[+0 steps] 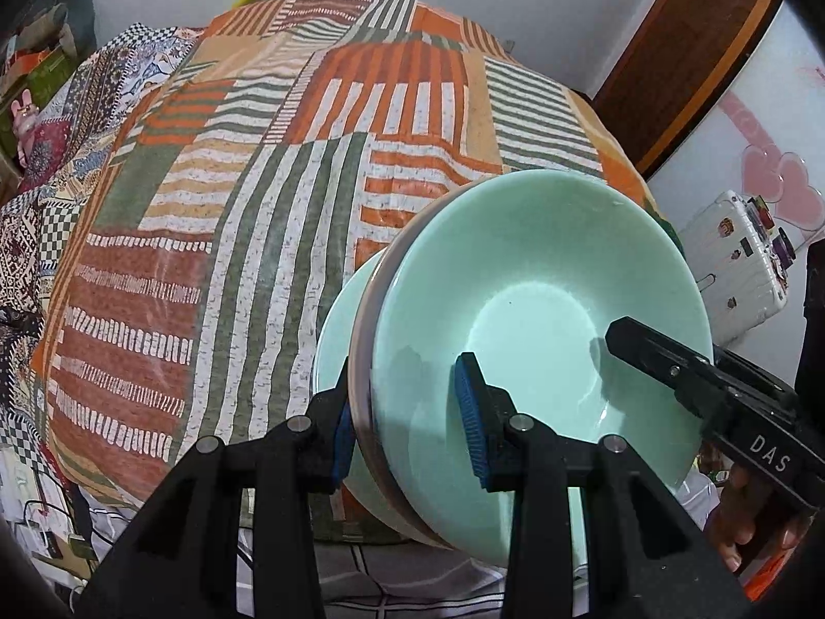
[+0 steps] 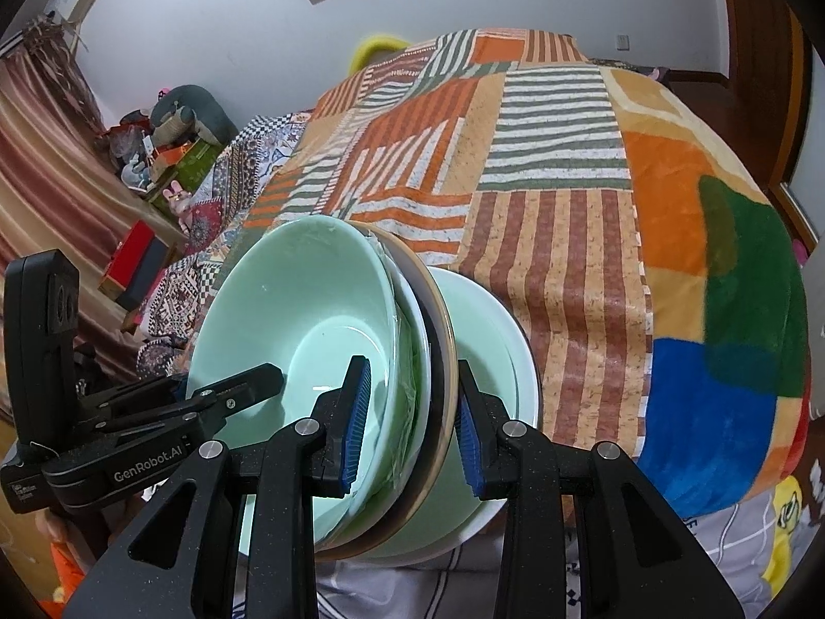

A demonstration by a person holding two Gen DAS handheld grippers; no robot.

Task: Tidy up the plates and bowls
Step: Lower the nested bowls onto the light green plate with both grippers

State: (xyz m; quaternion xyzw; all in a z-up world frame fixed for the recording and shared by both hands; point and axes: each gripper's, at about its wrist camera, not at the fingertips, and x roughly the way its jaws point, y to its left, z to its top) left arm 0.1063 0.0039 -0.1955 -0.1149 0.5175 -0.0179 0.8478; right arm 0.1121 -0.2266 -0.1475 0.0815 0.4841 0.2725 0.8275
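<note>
Left wrist: stack (image 1: 515, 309) rim between jaws (gripped).

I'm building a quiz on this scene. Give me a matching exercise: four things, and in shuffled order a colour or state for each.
Things:
1. top bowl
2. left claw
3. claw pads
4. cloth

Descriptions:
A. blue, ribbed
B. striped patchwork
C. pale green inside
D. clamped on the stack's rim

Pairs: 1-C, 2-D, 3-A, 4-B

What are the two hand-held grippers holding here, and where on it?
Both clamp the rim of a stack of green bowls and plates: left hand-held gripper and right hand-held gripper on opposite sides.
</note>
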